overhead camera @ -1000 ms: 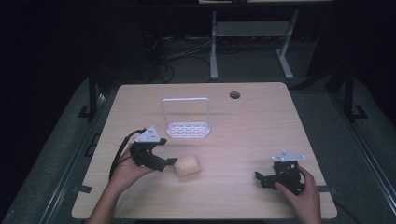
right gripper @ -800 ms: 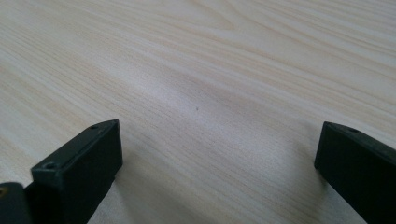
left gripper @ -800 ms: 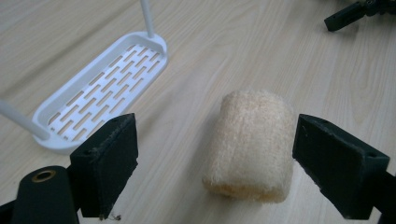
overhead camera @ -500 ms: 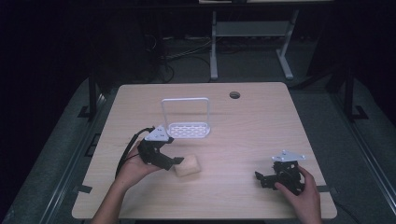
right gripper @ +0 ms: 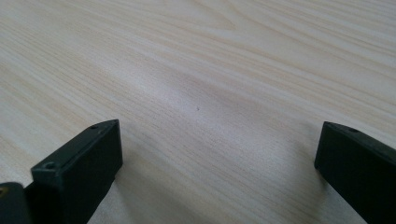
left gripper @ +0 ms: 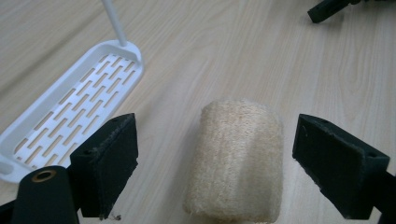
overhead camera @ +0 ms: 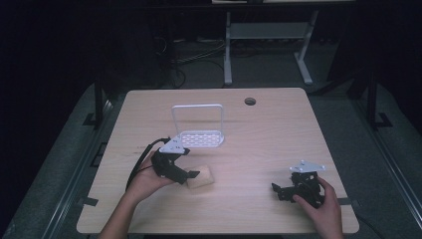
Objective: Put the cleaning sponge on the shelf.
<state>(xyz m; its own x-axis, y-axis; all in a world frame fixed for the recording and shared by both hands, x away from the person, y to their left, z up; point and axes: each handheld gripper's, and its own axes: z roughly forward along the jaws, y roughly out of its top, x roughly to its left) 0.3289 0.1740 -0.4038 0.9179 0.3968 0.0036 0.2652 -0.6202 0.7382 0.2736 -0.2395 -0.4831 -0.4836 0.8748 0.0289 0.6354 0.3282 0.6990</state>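
Observation:
A beige loofah sponge (overhead camera: 201, 177) (left gripper: 238, 161) lies on the wooden table (overhead camera: 259, 134), in front of a white slotted rack (overhead camera: 200, 138) (left gripper: 70, 112) with an upright wire handle. My left gripper (overhead camera: 191, 175) (left gripper: 215, 168) is open, its two black jaws standing on either side of the sponge with a gap on each side. My right gripper (overhead camera: 278, 191) (right gripper: 212, 172) rests low over bare wood at the front right, open, with nothing between its jaws. Part of the right gripper (left gripper: 334, 7) shows at the top edge of the left gripper view.
A round cable hole (overhead camera: 250, 101) sits near the table's far edge. A white metal stand (overhead camera: 266, 35) is on the floor beyond the table. Dark floor surrounds the table on all sides.
My left gripper has moved right and forward, from beside the sponge to having its open jaws around it. The right gripper has stayed still.

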